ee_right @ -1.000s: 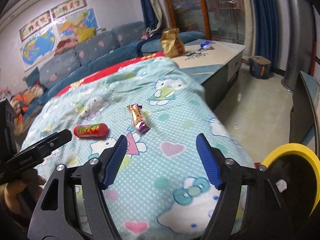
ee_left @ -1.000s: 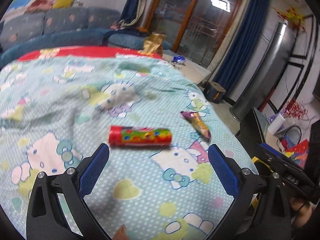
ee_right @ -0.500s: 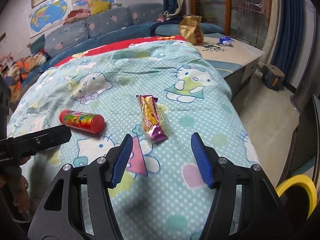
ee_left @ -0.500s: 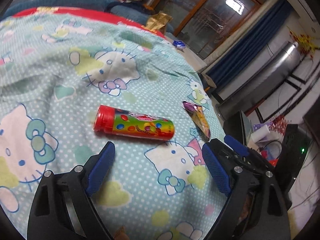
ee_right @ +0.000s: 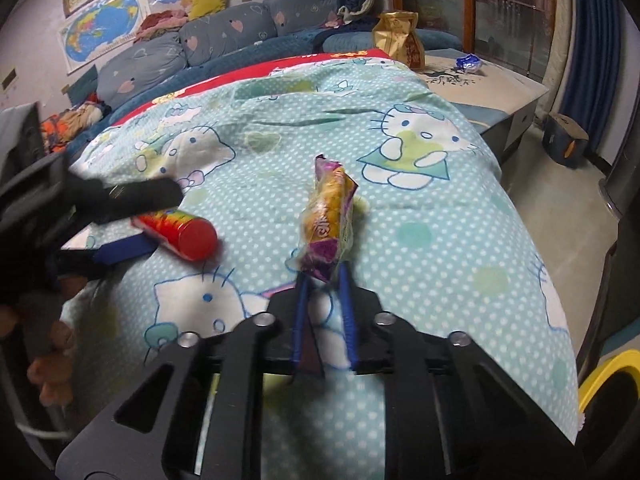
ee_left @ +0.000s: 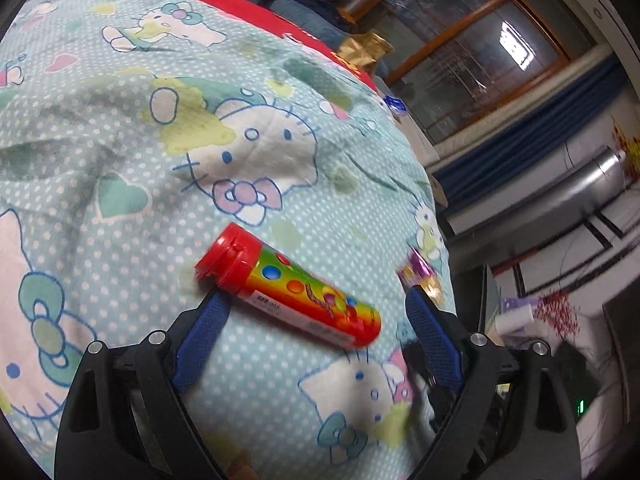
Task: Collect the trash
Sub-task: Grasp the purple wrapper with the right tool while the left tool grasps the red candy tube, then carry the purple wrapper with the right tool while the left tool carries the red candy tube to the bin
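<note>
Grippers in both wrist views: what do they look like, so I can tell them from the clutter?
Both alike: the left gripper and right gripper have matte black angular frames with triangular cutouts, silver round bolt heads at the joints, and flat blue textured finger pads. No cables or sleeves show.

Home living rm: sofa [ee_right: 224, 36], wall maps [ee_right: 100, 36], cartoon-cat bedsheet [ee_right: 420, 208]

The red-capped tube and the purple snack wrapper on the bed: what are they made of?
Tube: probably rigid plastic, glossy, with a moulded red cap and a printed rainbow label. Snack wrapper: thin shiny plastic film, crinkled, partly see-through.
</note>
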`<act>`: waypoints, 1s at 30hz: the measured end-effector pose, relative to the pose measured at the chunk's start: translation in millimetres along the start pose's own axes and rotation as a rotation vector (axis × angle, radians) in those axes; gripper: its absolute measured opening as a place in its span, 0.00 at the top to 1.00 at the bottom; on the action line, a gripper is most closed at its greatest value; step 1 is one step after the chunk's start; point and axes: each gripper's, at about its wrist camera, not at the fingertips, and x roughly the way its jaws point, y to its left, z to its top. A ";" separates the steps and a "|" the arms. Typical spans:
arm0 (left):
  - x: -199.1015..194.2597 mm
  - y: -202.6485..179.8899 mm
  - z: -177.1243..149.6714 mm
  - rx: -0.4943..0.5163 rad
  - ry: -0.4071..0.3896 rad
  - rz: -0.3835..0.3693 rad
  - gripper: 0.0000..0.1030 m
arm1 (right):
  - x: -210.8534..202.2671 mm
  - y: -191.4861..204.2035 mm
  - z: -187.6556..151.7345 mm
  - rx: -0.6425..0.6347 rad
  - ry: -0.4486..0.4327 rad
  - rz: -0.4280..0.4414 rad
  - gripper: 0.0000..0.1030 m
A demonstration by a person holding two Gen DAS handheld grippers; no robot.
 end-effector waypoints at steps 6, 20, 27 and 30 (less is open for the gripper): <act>10.1 -5.8 7.9 0.029 -0.021 0.087 0.56 | -25.5 -5.9 -12.2 0.036 -0.054 0.000 0.97; -13.1 -46.2 -19.8 0.238 -0.059 0.003 0.71 | -78.9 -30.4 -31.5 0.133 -0.147 -0.021 0.98; -24.2 -82.3 -39.9 0.348 -0.058 -0.049 0.72 | -104.4 -43.4 -39.8 0.158 -0.189 -0.048 0.98; -27.1 -94.6 -47.3 0.381 -0.057 -0.069 0.72 | -115.0 -49.1 -43.8 0.157 -0.204 -0.072 0.98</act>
